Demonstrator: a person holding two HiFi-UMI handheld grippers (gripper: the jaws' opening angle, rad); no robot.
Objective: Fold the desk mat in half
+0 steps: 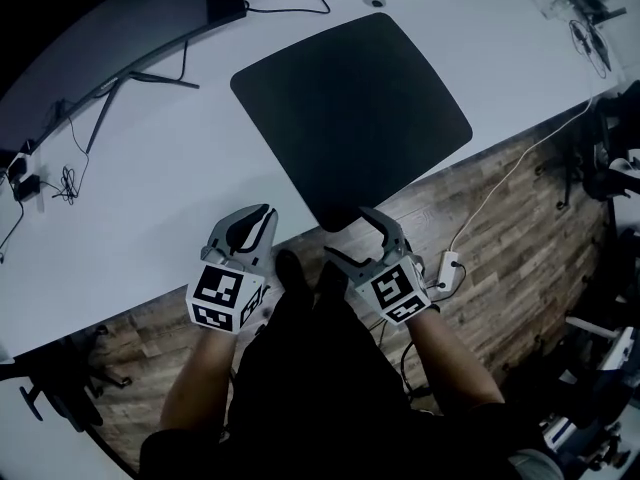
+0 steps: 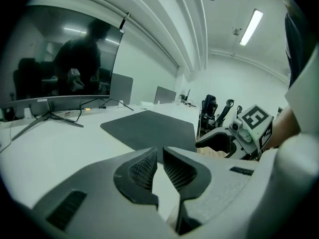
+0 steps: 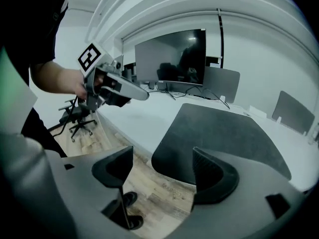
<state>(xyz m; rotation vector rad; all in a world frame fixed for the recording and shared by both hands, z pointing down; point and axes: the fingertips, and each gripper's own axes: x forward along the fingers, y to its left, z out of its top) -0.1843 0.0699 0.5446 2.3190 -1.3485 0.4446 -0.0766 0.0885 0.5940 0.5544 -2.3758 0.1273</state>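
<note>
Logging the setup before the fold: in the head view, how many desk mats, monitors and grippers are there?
desk mat: 1
monitor: 1
grippers: 2 (left gripper, right gripper)
Total: 4

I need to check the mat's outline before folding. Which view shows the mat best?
The head view: the whole mat shows from above, its near corner past the desk edge. The left gripper view shows it foreshortened; the right gripper view, partly behind a jaw.
</note>
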